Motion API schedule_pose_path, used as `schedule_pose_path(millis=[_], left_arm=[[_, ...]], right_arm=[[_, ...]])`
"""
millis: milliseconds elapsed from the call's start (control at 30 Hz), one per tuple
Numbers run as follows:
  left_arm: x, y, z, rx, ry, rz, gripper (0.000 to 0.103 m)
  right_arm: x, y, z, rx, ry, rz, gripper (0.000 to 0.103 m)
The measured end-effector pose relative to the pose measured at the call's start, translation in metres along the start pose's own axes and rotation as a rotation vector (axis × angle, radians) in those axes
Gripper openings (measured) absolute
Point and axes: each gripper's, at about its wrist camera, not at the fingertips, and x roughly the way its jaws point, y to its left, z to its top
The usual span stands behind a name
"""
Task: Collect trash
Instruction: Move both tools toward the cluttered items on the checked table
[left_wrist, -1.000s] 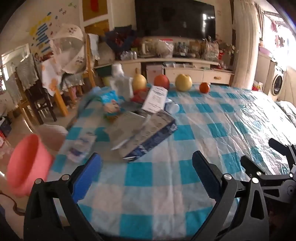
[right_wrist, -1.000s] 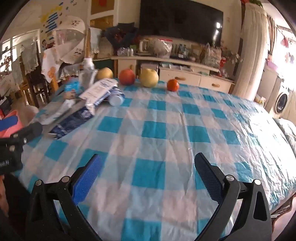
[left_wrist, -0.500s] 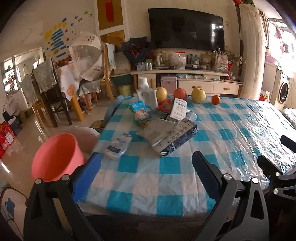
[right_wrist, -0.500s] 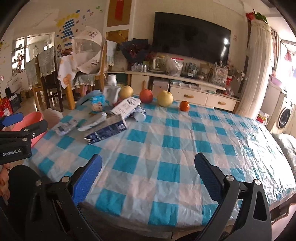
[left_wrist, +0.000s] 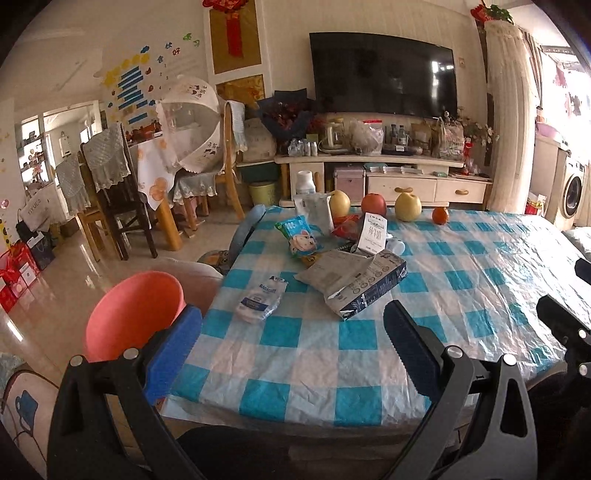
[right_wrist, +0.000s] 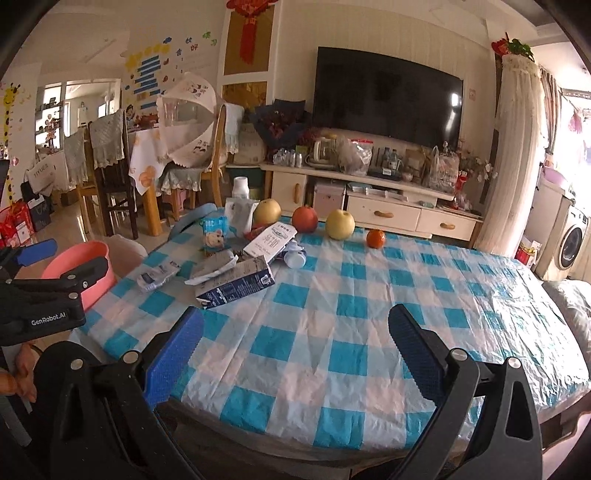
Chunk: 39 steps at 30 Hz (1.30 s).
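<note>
Trash lies on the left part of the blue-checked table (left_wrist: 480, 266): a torn dark blue carton (left_wrist: 369, 286), a crumpled white wrapper (left_wrist: 262, 297), a blue snack bag (left_wrist: 299, 236) and a white carton (left_wrist: 373, 233). A pink bin (left_wrist: 135, 310) stands by the table's left edge. My left gripper (left_wrist: 291, 343) is open and empty, above the table's near edge. My right gripper (right_wrist: 295, 347) is open and empty, near the front edge, right of the trash. The blue carton (right_wrist: 236, 282), the wrapper (right_wrist: 157, 273) and the bin (right_wrist: 79, 266) also show in the right wrist view.
Two pears (left_wrist: 408, 206), a red apple (left_wrist: 373, 204) and an orange (left_wrist: 440, 215) sit in a row at the table's far edge. A white bottle (left_wrist: 306, 182) stands behind the trash. Chairs (left_wrist: 110, 192) and a TV cabinet (left_wrist: 388, 177) lie beyond.
Both grippers have pulled back and up from the table, so the near edge and the pink bin now show. Both stay open. The trash has not moved.
</note>
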Motion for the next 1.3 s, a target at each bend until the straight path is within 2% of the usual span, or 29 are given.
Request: schedule_pose_path(millis=[700, 1033, 1300], left_arm=[[-0.002, -0.002, -0.001, 0.016, -0.011, -0.002, 0.099], [0.021, 0.0, -0.013, 0.018, 0.026, -0.041, 0.099], [0.053, 0.002, -0.028, 0.025, 0.069, -0.048, 0.099]], right_arm=[[-0.006, 0.0, -0.002, -0.021, -0.019, 0.012, 0.099], [0.037, 0.004, -0.024, -0.016, 0.101, 0.036, 0.099], [0.074, 0.006, -0.044, -0.023, 0.156, 0.021, 0.099]])
